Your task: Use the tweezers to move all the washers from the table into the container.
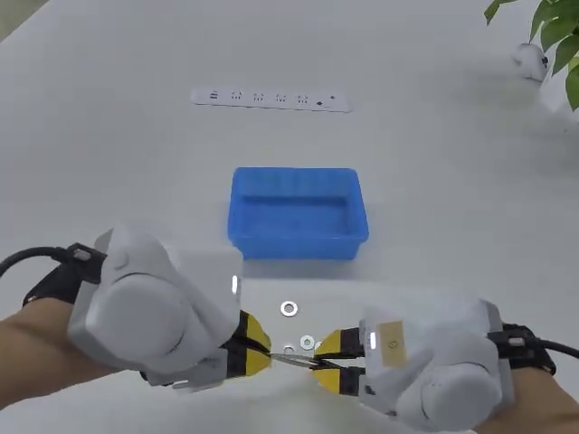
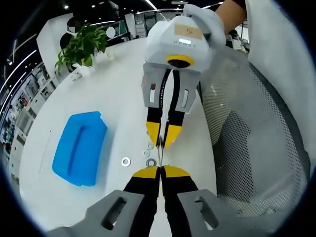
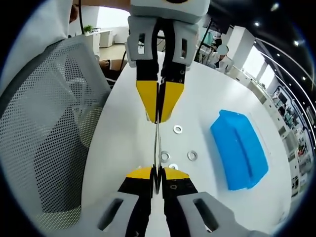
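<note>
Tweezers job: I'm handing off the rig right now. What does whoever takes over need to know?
Left gripper: tongs shut on one end of the tweezers.
Right gripper: tongs shut on the other end, so the tweezers span tip to tip between the two.
Washers: four show on the table, close to the tweezers, on the near side of the container.
Done: nothing yet; the container looks empty.
Left: settle the tweezers in one gripper in a working hold, then carry all four washers into the container.
</note>
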Action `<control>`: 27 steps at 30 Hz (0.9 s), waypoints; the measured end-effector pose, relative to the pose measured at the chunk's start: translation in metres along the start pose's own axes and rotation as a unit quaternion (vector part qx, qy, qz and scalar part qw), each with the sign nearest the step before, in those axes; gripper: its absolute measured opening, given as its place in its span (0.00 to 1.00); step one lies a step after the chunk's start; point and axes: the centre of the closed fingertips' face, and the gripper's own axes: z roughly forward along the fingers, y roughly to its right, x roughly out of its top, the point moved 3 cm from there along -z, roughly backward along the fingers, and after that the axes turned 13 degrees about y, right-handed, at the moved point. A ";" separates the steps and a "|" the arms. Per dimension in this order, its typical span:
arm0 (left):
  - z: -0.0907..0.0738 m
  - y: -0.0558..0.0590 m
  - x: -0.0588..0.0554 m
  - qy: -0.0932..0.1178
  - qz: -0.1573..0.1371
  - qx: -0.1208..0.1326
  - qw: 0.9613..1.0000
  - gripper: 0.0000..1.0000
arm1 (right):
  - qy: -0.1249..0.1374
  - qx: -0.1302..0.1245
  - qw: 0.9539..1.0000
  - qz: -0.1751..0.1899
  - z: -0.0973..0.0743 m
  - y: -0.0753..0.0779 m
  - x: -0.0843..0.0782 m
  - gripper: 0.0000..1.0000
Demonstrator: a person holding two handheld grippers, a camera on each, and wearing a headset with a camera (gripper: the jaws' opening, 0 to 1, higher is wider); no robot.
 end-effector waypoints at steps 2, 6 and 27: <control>-0.001 0.000 0.006 0.008 0.001 0.001 1.000 0.05 | 0.008 -0.003 1.000 0.000 -0.002 0.000 0.001 0.07; -0.003 0.001 0.021 0.032 -0.004 0.002 0.999 0.05 | 0.025 -0.012 1.000 0.003 -0.004 0.000 0.005 0.07; 0.012 0.002 0.050 0.093 0.004 0.000 0.996 0.06 | 0.092 -0.036 0.994 0.043 -0.009 -0.002 0.006 0.07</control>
